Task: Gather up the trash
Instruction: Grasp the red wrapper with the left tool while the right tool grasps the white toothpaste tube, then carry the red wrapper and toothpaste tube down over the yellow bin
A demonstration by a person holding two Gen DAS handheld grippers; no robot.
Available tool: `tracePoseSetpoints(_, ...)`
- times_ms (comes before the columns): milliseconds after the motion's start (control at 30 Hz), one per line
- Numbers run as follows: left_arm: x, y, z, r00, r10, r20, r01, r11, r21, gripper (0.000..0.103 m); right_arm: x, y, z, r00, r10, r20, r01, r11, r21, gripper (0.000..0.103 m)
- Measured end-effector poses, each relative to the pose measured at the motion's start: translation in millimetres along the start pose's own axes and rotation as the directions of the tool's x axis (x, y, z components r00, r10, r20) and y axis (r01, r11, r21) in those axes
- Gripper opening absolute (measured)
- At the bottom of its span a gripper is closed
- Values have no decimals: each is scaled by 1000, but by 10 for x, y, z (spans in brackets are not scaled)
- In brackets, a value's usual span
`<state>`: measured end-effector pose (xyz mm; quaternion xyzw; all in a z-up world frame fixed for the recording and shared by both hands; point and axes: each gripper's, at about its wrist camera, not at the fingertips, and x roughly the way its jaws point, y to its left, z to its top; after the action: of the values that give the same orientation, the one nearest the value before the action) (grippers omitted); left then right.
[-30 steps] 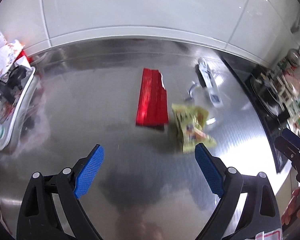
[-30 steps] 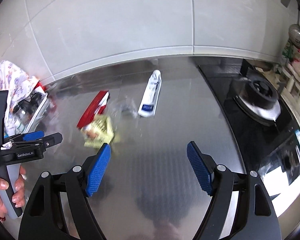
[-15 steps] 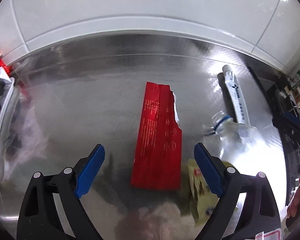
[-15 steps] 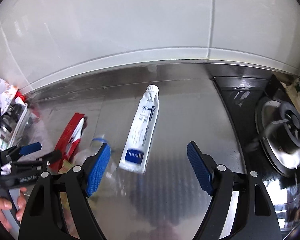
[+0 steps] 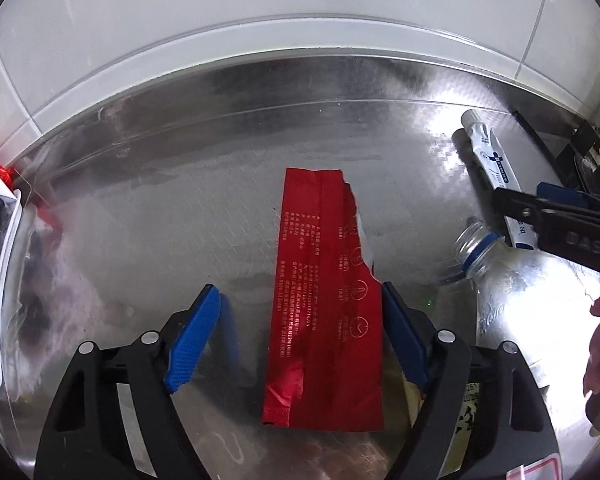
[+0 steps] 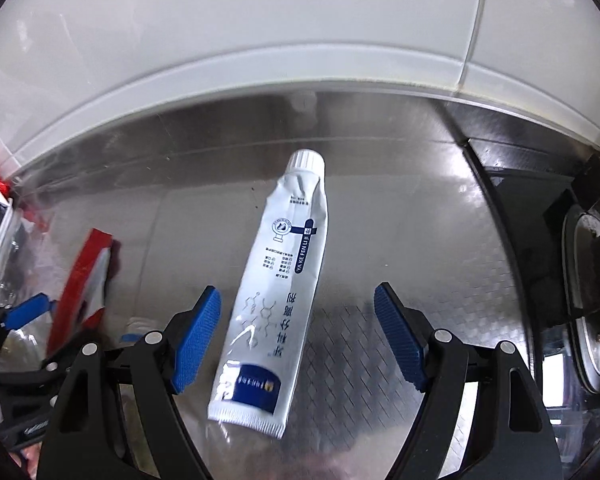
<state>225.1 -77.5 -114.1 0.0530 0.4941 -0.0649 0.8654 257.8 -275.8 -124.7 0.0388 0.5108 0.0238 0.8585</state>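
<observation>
Embossed stainless-steel countertop (image 5: 148, 240) carrying the trash. Flat red torn foil wrapper (image 5: 324, 312) lies between the closing jaws of the left gripper (image 5: 300, 332), not yet pinched. White crumpled toothpaste tube (image 6: 276, 288) lies between the wide-open, empty jaws of the right gripper (image 6: 298, 336). Risk: pads may skid over the flat wrapper, or catch the yellow packet (image 5: 470, 404) beneath the right pad. A clear plastic bottle (image 5: 504, 280) lies beside the wrapper; the stove burner (image 6: 592, 300) is well apart.
</observation>
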Motion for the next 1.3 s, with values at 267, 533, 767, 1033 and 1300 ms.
tracePoseSetpoints(267, -71, 163, -22, 1000, 11, 18, -11, 1000, -18, 46, -12, 190, -16, 999, -7, 34, 8, 999, -40, 45)
tracePoseSetpoints(533, -138, 275, -45, 1000, -18, 17, 19, 999, -40, 41, -140, 134, -116, 998, 40, 39, -39, 999, -16, 40)
tracePoseSetpoints(767, -339, 371, -159, 999, -22, 38, 24, 999, -35, 41, -390, 50, -168, 998, 34, 62, -35, 999, 19, 40)
tracePoseSetpoints(1033, -699, 410, -394, 997, -46, 64, 47, 999, -16, 41, -765, 68, -532, 997, 3, 74, -9, 997, 75, 40)
tracePoseSetpoints(1300, -974, 402, -834, 994, -86, 61, 84, 996, 24, 41, -1190, 100, -1219, 997, -24, 75, 14, 991, 135, 39)
